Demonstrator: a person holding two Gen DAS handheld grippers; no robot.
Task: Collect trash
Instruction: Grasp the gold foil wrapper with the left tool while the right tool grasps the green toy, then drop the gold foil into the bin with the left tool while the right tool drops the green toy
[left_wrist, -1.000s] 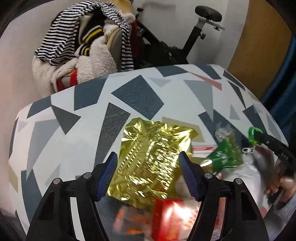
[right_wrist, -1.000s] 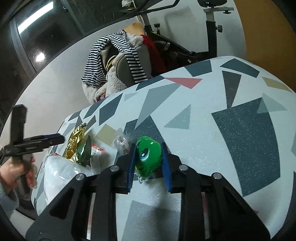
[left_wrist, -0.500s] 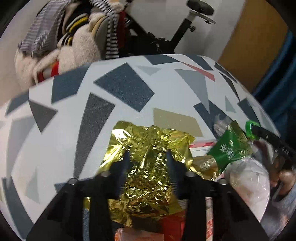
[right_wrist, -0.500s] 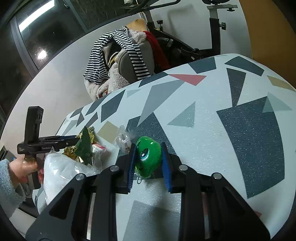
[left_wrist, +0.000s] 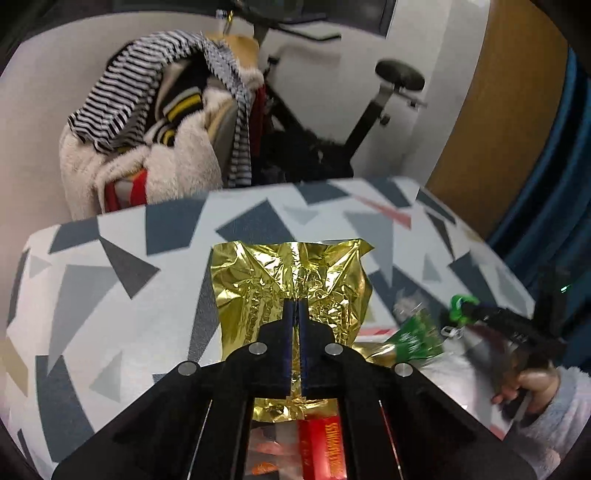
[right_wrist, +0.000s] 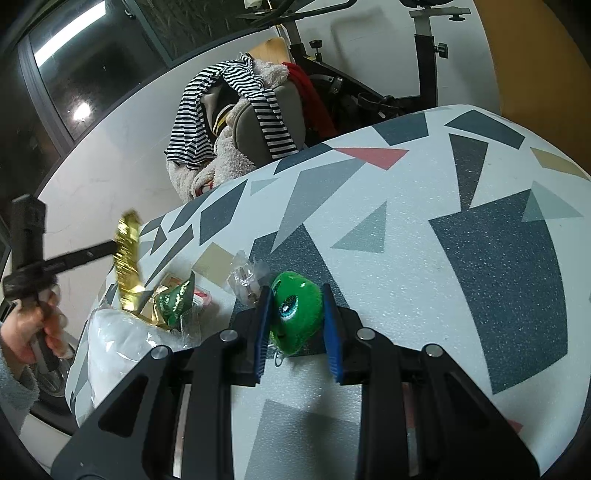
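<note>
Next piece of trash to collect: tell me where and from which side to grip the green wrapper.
Grip the green wrapper by its pointed upper corner, which sticks up free above the white plastic bag. Probably best to come from above: the red box lies behind it, the gold foil bag, held by the left gripper, is to its left.

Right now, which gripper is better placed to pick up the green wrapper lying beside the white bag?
Neither is free: the left gripper is shut on the gold foil bag and the right gripper on the green toy. The left is probably better placed, with the green wrapper just beside it.
</note>
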